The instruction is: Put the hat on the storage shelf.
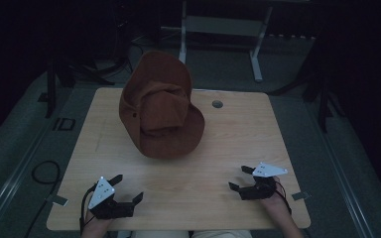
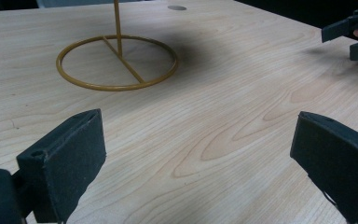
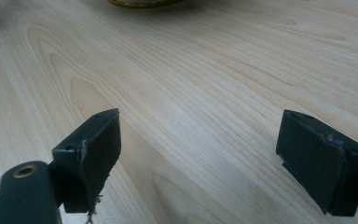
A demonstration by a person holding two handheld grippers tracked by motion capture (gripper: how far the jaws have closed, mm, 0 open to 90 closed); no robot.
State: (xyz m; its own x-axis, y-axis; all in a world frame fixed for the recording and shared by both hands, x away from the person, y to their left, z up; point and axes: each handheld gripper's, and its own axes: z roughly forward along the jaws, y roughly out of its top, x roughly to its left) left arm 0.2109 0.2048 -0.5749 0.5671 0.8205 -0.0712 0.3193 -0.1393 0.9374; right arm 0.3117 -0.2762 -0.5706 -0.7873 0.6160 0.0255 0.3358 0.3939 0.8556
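Since the brown bucket hat [image 1: 161, 106] is soft cloth perched on a thin gold wire stand [image 2: 116, 60], we judge it light and floppy, likely to sag or drag the stand over if pulled sideways. It sits toward the table's [image 1: 228, 144] far left corner; the brim's near edge looks the best hold, lifted straight up. Our left gripper [image 1: 127, 188] and right gripper [image 1: 240, 177] rest near the near edge, well apart, both with jaws spread wide and empty. Bare wood lies between us and the hat.
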